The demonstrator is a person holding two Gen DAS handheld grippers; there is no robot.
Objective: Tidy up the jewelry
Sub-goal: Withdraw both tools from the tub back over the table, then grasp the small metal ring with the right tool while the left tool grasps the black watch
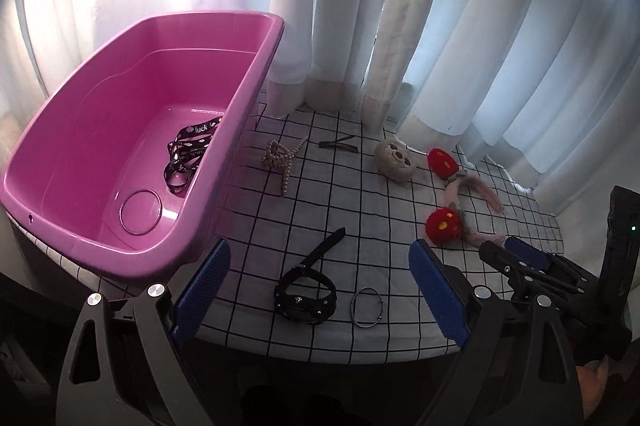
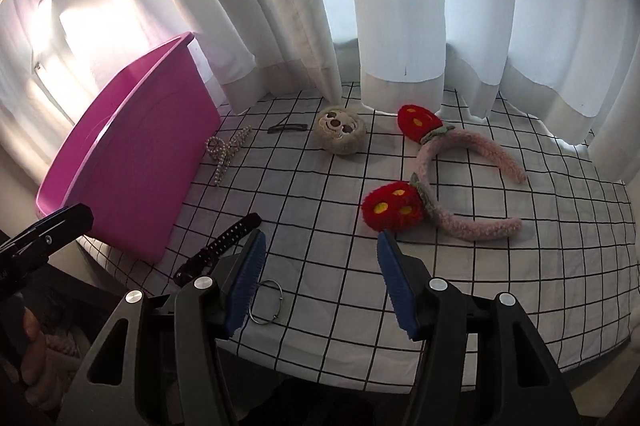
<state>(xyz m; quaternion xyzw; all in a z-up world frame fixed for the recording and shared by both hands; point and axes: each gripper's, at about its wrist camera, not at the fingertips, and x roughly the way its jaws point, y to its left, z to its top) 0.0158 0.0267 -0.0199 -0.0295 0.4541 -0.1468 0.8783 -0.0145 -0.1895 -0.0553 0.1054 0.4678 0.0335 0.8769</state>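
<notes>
The tub (image 1: 100, 130) is glossy pink plastic. The tablecloth (image 2: 320, 226) is matt woven cloth with a black grid. The headband (image 2: 472, 162) is fuzzy pink plush with red pompoms. Two bangles (image 1: 366, 307) are thin shiny metal. The choker (image 1: 306, 292) looks matt black, studded. The curtains (image 2: 400, 6) are sheer cloth.

A pink tub (image 1: 100, 194) holding a black ribbon (image 1: 188, 154) and a ring (image 1: 141, 212) sits beside jewelry on a checked cloth (image 1: 360, 226).
</notes>
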